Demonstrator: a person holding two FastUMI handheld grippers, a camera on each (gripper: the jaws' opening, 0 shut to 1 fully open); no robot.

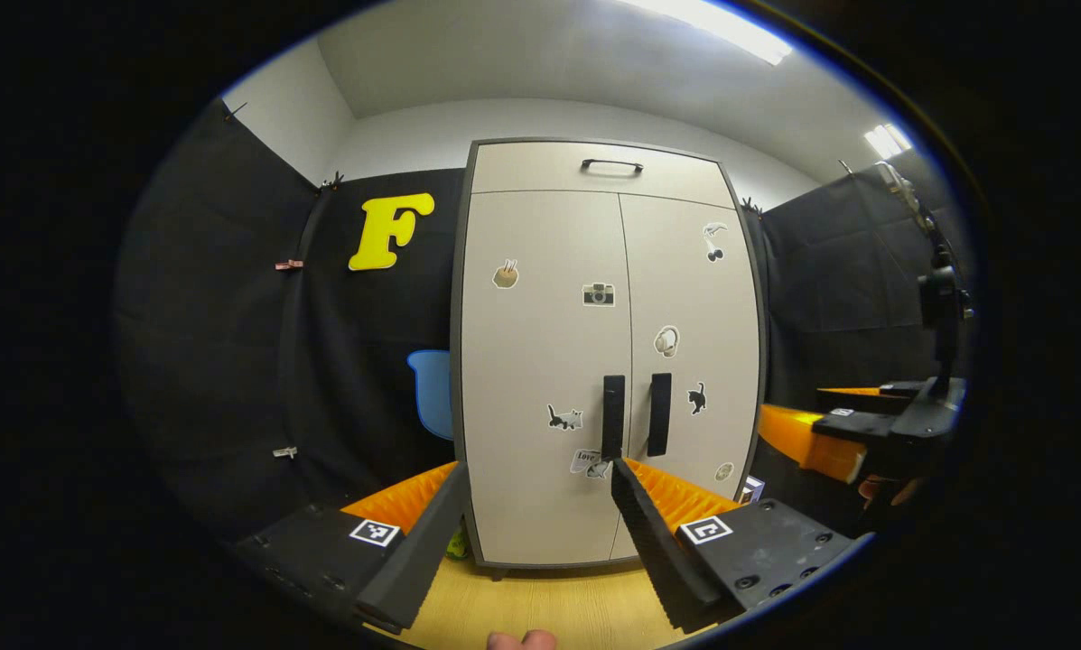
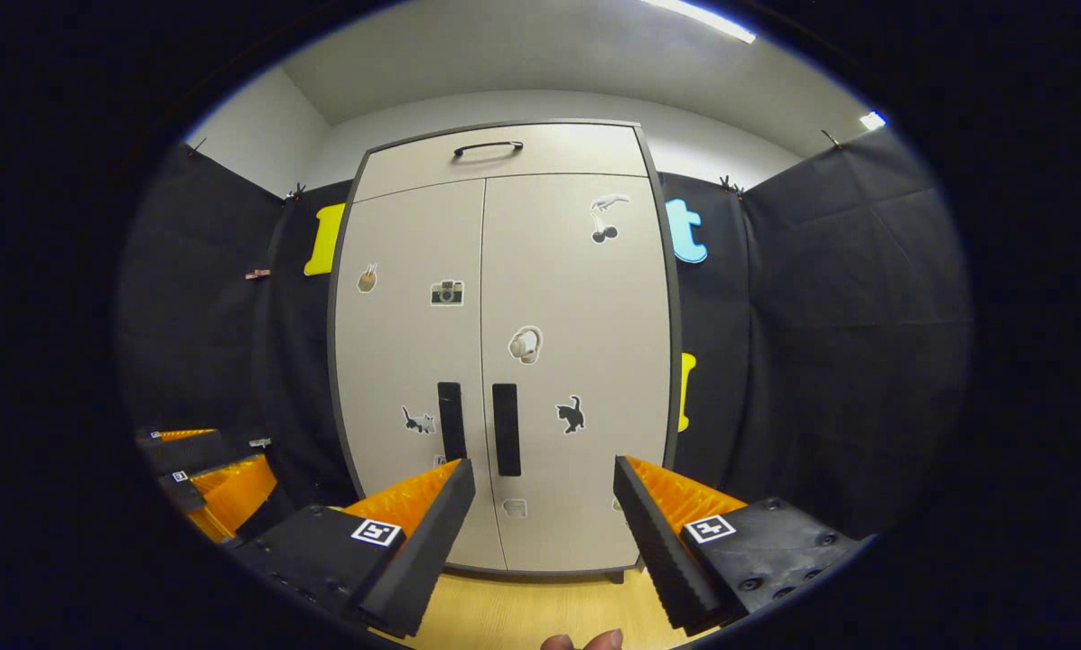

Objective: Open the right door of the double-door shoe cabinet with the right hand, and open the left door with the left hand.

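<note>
Both doors of the shoe cabinet (image 1: 608, 352) stand closed at frame centre, handles side by side. My left gripper (image 1: 540, 474) and right gripper (image 2: 545, 469) hang before it, fingers spread wide, touching nothing.

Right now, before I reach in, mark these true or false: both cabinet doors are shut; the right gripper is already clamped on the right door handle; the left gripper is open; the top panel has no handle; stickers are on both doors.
1. Both doors of the shoe cabinet are shut. True.
2. The right gripper is clamped on the right door handle. False: it is open, short of the handle.
3. The left gripper is open. True: its fingers stand wide apart, holding nothing.
4. The top panel has no handle. False: a dark top handle sits on it.
5. Stickers are on both doors. True: a camera sticker on the left door, a headphones sticker on the right.
</note>
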